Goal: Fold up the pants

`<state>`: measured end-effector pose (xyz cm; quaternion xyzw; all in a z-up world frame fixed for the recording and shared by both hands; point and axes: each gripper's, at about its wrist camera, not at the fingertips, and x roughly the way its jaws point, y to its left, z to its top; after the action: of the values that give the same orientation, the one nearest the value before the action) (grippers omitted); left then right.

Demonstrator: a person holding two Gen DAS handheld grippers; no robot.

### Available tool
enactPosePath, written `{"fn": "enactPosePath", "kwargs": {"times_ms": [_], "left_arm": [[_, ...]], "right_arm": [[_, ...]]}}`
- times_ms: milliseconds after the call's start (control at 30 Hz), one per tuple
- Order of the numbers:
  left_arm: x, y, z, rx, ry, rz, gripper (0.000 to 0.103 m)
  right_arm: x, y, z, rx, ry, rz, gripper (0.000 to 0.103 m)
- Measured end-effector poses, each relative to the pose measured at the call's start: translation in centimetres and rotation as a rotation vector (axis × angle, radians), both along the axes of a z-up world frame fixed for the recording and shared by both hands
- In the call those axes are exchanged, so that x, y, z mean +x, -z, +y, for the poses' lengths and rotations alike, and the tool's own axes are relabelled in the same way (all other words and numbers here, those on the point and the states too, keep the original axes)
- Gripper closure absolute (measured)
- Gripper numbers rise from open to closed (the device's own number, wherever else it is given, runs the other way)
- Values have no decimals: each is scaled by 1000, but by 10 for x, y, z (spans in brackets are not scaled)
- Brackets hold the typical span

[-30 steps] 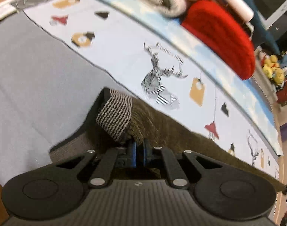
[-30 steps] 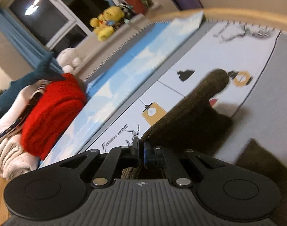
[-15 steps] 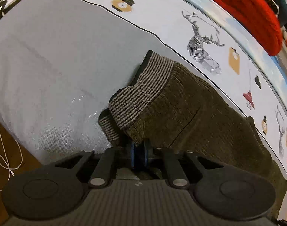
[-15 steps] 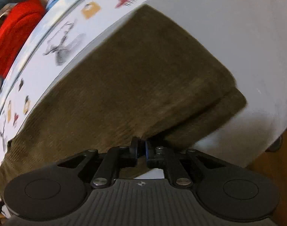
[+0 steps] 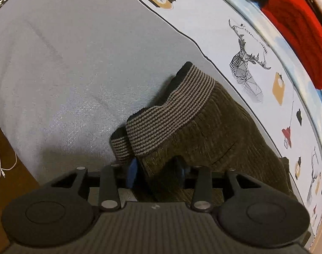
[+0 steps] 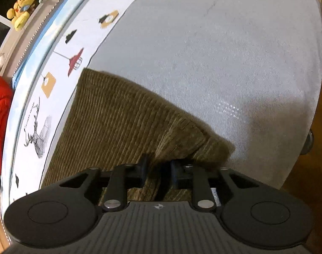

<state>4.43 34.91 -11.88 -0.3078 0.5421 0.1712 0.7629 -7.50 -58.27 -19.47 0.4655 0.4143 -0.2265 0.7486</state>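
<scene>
Olive corduroy pants [image 5: 220,131] with a striped waistband [image 5: 171,108] lie folded on the grey bed sheet [image 5: 76,63]. My left gripper [image 5: 157,171] points down at the waistband end. Its jaws are opening, and the cloth lies loose between the blue pads [image 5: 131,173]. In the right wrist view the leg end of the pants [image 6: 110,114] lies doubled over near the sheet's front edge. My right gripper [image 6: 159,170] sits over that folded corner. Its jaws stand a little apart and are closing, with the cloth edge between them.
A printed white cover [image 5: 203,21] with deer and lamp figures runs along the far side of the bed. A red knit [image 5: 298,31] and folded pale clothes lie beyond it. A yellow plush toy [image 6: 21,6] sits on a ledge. A white cable [image 5: 0,165] lies on the brown floor.
Both grippers came down and laid the pants on the sheet. The left jaws went from shut on the waistband to apart. The right jaws have parted from the leg end.
</scene>
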Motion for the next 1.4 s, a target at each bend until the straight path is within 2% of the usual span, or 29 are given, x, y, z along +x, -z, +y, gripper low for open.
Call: {"fn": "enactPosePath", "kwargs": {"times_ms": [100, 200, 267, 333, 400, 467, 533, 633, 667, 733, 867, 967, 1067, 1133, 1167, 1200, 1233, 1267, 1300, 1367, 1400], "left_arm": [[0, -7, -3, 53, 41, -20, 84], [-10, -30, -7, 88, 68, -117, 87], [-17, -41, -9, 108, 83, -159, 88], [-18, -38, -8, 110, 93, -139, 88], [-15, -25, -6, 106, 103, -65, 87], [-12, -10, -5, 102, 126, 15, 85], [-10, -6, -6, 111, 140, 44, 79], [-10, -10, -10, 167, 144, 61, 58], [-12, -14, -10, 193, 134, 58, 51], [-14, -24, -12, 255, 125, 27, 49], [-18, -51, -24, 434, 129, -76, 49], [-17, -63, -34, 479, 156, -152, 49], [-8, -64, -51, 475, 225, -208, 51], [-3, -58, -61, 477, 287, -204, 52], [0, -53, -64, 458, 303, -190, 56], [4, -41, -62, 423, 311, -146, 58], [9, -24, -60, 395, 312, -52, 59], [12, -8, -56, 383, 310, 45, 60], [12, 5, -51, 370, 307, 120, 59], [10, 3, -43, 315, 265, 101, 59], [9, -1, -42, 313, 256, 84, 59]], "right_arm": [[2, -15, 6, -55, -13, -65, 98], [-10, -55, 16, -161, -52, -210, 99], [-20, -76, 22, -263, -68, -249, 100], [-25, -76, 18, -288, -47, -197, 100], [-22, -57, 10, -226, -36, -91, 100], [-12, -28, 4, -161, -77, 58, 100], [-3, -11, 6, -161, -134, 145, 99], [3, -15, 11, -211, -177, 160, 97], [3, -18, 12, -224, -174, 162, 93], [-5, -28, 18, -277, -160, 167, 87], [-10, -56, 31, -466, -132, 119, 86], [-15, -71, 33, -558, -115, 41, 86], [-14, -70, 33, -493, -157, -35, 86], [-6, -55, 31, -400, -213, -20, 86], [-1, -44, 31, -346, -242, 22, 85], [5, -31, 30, -302, -261, 83, 85], [7, -15, 28, -256, -264, 162, 85], [6, -6, 25, -216, -243, 186, 87], [6, -7, 22, -207, -222, 171, 87], [8, -12, 24, -231, -233, 170, 87], [9, -15, 27, -245, -238, 175, 86]]}}
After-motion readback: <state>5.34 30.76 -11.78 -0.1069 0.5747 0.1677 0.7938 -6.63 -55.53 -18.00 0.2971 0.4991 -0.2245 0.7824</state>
